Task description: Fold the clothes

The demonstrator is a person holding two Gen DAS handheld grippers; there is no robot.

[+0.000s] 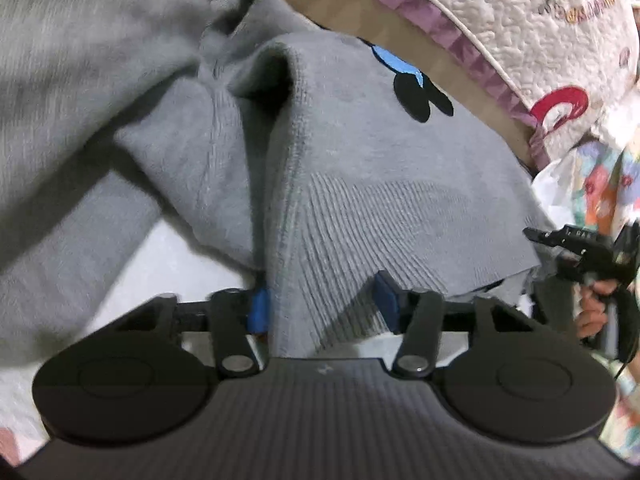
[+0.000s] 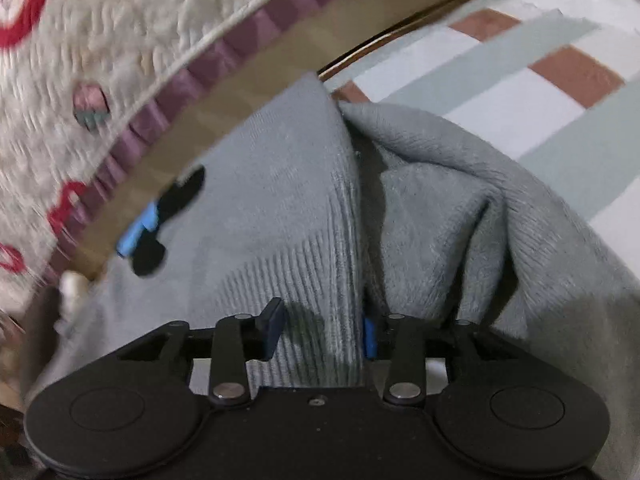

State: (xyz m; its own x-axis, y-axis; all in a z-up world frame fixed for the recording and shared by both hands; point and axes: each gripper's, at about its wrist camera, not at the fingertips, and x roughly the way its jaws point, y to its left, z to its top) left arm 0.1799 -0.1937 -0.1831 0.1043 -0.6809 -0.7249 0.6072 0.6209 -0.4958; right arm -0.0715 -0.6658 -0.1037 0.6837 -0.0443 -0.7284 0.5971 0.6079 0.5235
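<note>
The left tool (image 1: 320, 304) is held wide apart, with the ribbed hem of a grey knitted sweater (image 1: 352, 152) draped between its blue-padded fingers (image 1: 258, 306), one pad touching the fabric. The right tool (image 2: 322, 330) is likewise spread around a raised fold of that hem. The sweater, printed with a black and blue motif (image 1: 420, 92), is bunched on a checked bed sheet (image 2: 540, 92). Beyond it, a brown cardboard edge (image 2: 280, 80) and a white quilted blanket (image 1: 540, 32) with purple trim are seen.
</note>
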